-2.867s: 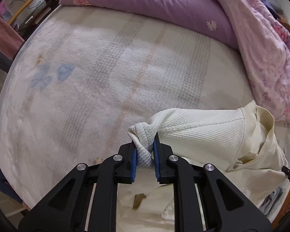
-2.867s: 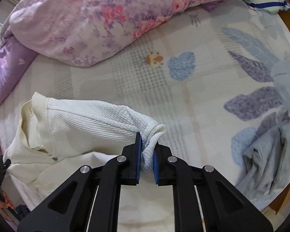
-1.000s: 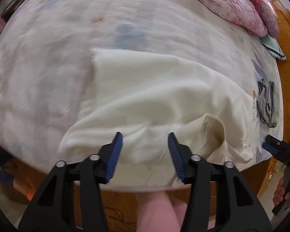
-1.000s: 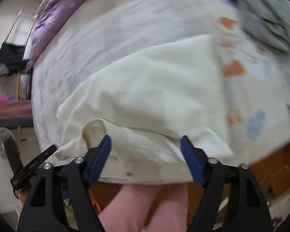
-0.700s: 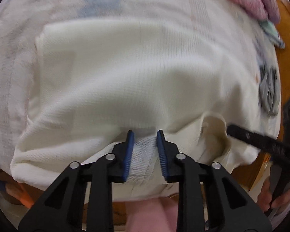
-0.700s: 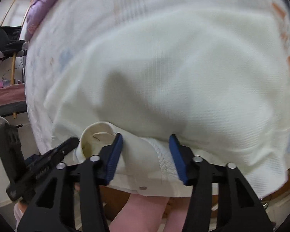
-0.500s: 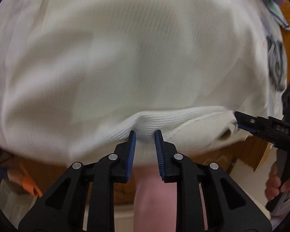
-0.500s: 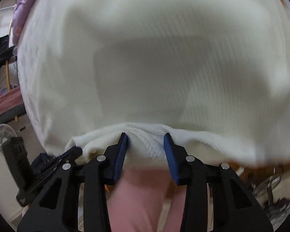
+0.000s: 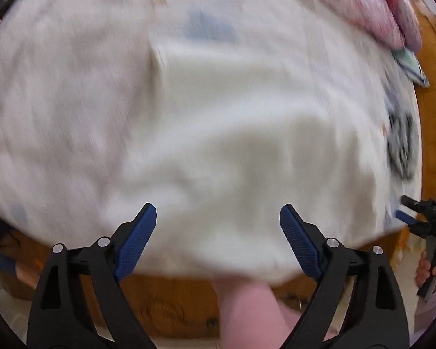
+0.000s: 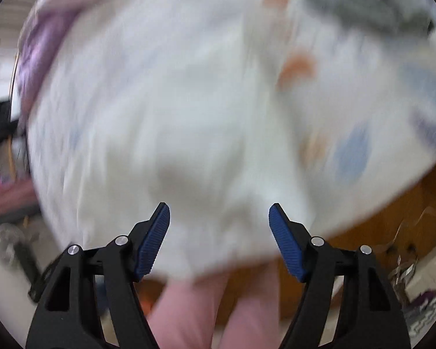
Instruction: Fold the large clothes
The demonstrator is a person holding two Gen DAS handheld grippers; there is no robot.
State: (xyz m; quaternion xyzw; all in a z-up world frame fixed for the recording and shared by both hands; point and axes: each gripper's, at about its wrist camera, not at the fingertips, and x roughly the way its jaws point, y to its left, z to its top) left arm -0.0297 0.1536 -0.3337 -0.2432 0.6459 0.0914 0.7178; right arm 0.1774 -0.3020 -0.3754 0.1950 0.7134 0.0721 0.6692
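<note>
Left gripper [image 9: 218,226]: jaws spread wide, blue pads bare, nothing between them; poised above the near edge of the bed. Right gripper [image 10: 219,226]: jaws likewise spread wide, holding nothing; its tip also shows at the right edge of the left wrist view.

Cream garment [image 9: 247,145]: lies flat on the bed, apart from both grippers, its near edge at the mattress edge; heavily blurred in both views, so folds and collar cannot be made out.

Bedsheet [image 9: 58,101]: pale, with blue and orange prints, beneath the garment.

Grey clothing [image 10: 363,3]: bunched on the sheet, well apart from the cream garment.

Pink-purple quilt [image 9: 378,14]: at the far side of the bed.

Wooden bed frame [image 9: 165,305]: below the mattress edge.
</note>
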